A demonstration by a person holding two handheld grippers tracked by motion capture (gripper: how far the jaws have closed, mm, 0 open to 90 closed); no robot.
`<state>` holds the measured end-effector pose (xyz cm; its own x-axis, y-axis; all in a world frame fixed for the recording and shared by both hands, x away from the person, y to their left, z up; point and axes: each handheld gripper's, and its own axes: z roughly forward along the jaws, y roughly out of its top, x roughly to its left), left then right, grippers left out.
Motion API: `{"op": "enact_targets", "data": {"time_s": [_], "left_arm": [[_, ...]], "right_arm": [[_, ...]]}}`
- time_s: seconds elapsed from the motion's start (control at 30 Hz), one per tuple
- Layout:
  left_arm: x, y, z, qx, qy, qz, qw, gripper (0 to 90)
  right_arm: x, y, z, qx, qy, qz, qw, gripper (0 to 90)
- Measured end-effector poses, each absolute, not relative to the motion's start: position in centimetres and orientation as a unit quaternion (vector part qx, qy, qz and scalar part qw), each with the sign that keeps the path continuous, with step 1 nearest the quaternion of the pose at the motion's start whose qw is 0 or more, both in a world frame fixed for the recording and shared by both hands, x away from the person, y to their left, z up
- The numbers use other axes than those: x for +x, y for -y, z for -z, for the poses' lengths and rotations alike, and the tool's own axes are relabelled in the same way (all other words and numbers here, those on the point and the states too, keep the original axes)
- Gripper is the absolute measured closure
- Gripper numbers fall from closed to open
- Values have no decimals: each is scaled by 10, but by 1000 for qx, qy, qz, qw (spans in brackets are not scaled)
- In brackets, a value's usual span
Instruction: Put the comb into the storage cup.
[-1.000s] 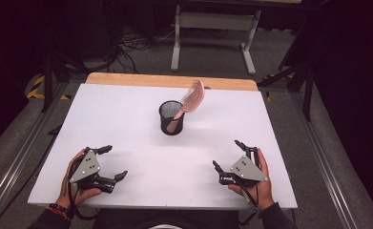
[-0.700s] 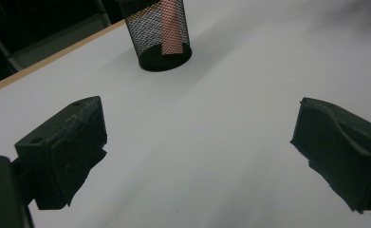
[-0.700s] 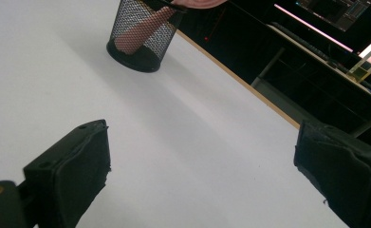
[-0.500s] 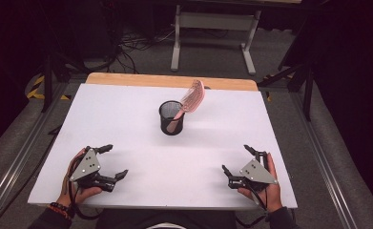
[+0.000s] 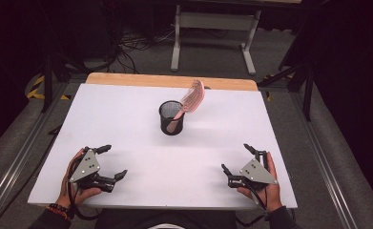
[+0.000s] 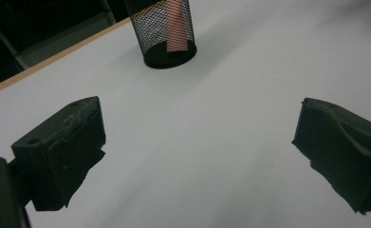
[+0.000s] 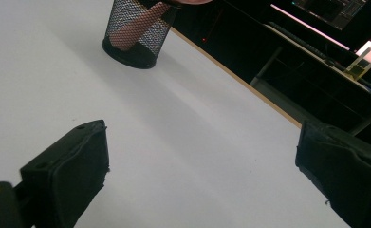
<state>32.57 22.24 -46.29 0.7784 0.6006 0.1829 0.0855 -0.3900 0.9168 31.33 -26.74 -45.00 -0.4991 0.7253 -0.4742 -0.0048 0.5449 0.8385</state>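
High view: we reckon the pink hairbrush leaning in the mesh cup is light, stiff plastic; grab its head. Left gripper and right gripper have their jaws apart, empty.

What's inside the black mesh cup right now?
A pink hairbrush stands handle-down in the mesh cup, leaning right, bristle head above the rim. The cup's floor beneath the handle is hidden.

Pink brush head cut off, perhaps, beyond the top edge.
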Motion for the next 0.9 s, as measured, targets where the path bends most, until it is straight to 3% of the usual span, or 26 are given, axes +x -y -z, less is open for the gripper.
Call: {"op": "enact_targets", "data": {"time_s": [0.9], "left_arm": [[327,-221,463,794,-215,-250,511,39]], "right_arm": [[312,257,453,230,-767,-403,444,43]]}}
